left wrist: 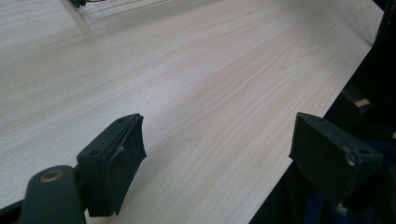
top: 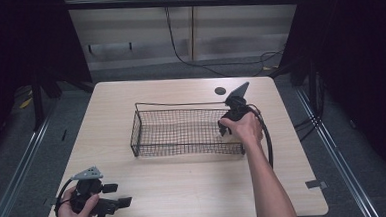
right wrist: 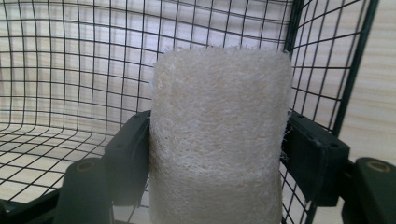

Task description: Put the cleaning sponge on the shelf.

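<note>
A pale wood-grain rectangular table (top: 185, 184) carries a black wire-mesh rectangular basket (top: 182, 131) at its middle. The right gripper (top: 225, 128) is held by the person's right hand (top: 243, 126) at the right end of the basket, pointing down inside it. In the right gripper view its 2 black jaws press against both sides of a cream-white fibrous loofah-like pad (right wrist: 217, 135), which stands upright between them, with the basket's mesh wall close behind it and the mesh floor stretching away to the left. A grey 3-cornered plate (top: 239, 90) sits on top of this gripper, and its black cable (top: 267, 139) loops down along the forearm.

The left gripper (top: 116, 195) rests low at the near left corner of the table, held in the left hand (top: 76, 214), well apart from the basket. In the left gripper view its jaws stand wide apart with nothing between them, over bare tabletop near the table's edge.

A small dark round mark (top: 220, 91) lies on the table beyond the basket. No brand, label or writing can be read anywhere
</note>
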`<state>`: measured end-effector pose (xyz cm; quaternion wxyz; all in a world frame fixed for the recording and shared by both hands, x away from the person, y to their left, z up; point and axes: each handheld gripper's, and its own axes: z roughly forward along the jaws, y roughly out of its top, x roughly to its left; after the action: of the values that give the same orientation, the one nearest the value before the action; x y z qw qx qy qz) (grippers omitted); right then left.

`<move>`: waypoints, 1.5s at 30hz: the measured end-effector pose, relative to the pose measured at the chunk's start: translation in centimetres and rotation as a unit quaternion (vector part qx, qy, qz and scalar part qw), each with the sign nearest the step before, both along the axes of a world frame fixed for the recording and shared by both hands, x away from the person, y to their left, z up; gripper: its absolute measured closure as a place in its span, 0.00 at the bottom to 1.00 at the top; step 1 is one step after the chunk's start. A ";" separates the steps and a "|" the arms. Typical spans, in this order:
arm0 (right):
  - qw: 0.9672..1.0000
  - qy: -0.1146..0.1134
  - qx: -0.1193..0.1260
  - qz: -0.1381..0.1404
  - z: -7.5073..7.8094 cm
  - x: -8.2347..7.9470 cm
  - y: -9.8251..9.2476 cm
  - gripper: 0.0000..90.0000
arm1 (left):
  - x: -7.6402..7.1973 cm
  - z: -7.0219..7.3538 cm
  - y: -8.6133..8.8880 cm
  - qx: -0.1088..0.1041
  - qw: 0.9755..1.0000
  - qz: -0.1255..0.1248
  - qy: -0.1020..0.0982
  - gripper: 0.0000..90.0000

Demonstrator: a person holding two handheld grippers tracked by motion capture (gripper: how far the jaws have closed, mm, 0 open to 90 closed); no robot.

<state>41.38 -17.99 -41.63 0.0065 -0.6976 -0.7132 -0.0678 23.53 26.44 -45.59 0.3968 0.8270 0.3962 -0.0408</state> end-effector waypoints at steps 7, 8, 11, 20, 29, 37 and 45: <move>1.000 0.005 -0.008 0.003 -0.5 0.0 0.3 0.33 | 0.0 0.0 0.0 0.000 1.000 -0.001 0.000 0.19; 1.000 0.007 -0.008 0.003 -0.6 0.0 0.3 0.33 | 0.0 0.0 0.0 0.000 1.000 -0.001 0.000 0.19; 1.000 0.008 -0.008 0.002 -0.8 0.0 0.4 0.33 | 0.0 0.0 0.0 0.000 1.000 -0.001 0.000 0.19; 1.000 0.014 -0.013 -0.003 -1.3 0.1 0.5 0.33 | 0.0 0.0 0.0 0.000 1.000 -0.002 0.000 0.19; 1.000 0.014 -0.016 -0.006 -1.8 0.2 0.5 0.32 | 0.0 0.0 0.0 0.000 1.000 -0.001 0.001 0.19; 1.000 0.018 -0.018 -0.010 -2.1 0.3 0.6 0.32 | 0.0 0.0 0.0 0.000 1.000 0.000 0.000 0.19; 1.000 0.020 -0.022 -0.008 -2.5 0.5 0.9 0.31 | 0.0 0.0 0.0 0.000 1.000 0.000 0.000 0.19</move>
<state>41.86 -17.08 -44.13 0.0044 -0.7045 -0.7087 -0.0383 23.52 26.44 -45.58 0.3964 0.8273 0.3959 -0.0411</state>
